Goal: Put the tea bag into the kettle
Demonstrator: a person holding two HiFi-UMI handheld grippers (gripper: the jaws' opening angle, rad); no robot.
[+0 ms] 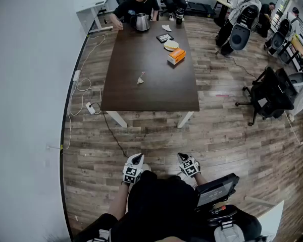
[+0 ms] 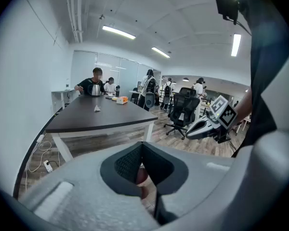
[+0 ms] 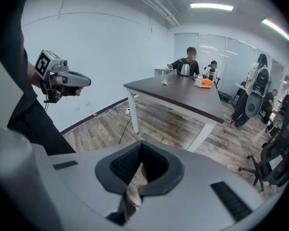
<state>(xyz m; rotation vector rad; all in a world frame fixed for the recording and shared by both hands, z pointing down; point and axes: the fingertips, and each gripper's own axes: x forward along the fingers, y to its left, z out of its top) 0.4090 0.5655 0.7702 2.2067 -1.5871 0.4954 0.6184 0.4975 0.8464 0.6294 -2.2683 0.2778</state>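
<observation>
**Tea bag out on the desk, not yet fetched**

Standing well back from the desk (image 1: 156, 92), with the left gripper (image 1: 136, 161) and right gripper (image 1: 185, 160) carried low by the body. Fingers (image 2: 127, 165) of both clenched on nothing, probably just a carrying pose ahead of any reach. Lying mid-desk, left of centre, well apart from the kettle (image 1: 142, 22) at the far end beside a seated person (image 1: 136, 6): the tea bag (image 1: 141, 78). Apparently peaked, with string trailing toward the far end. Too small to fix a long axis.
</observation>
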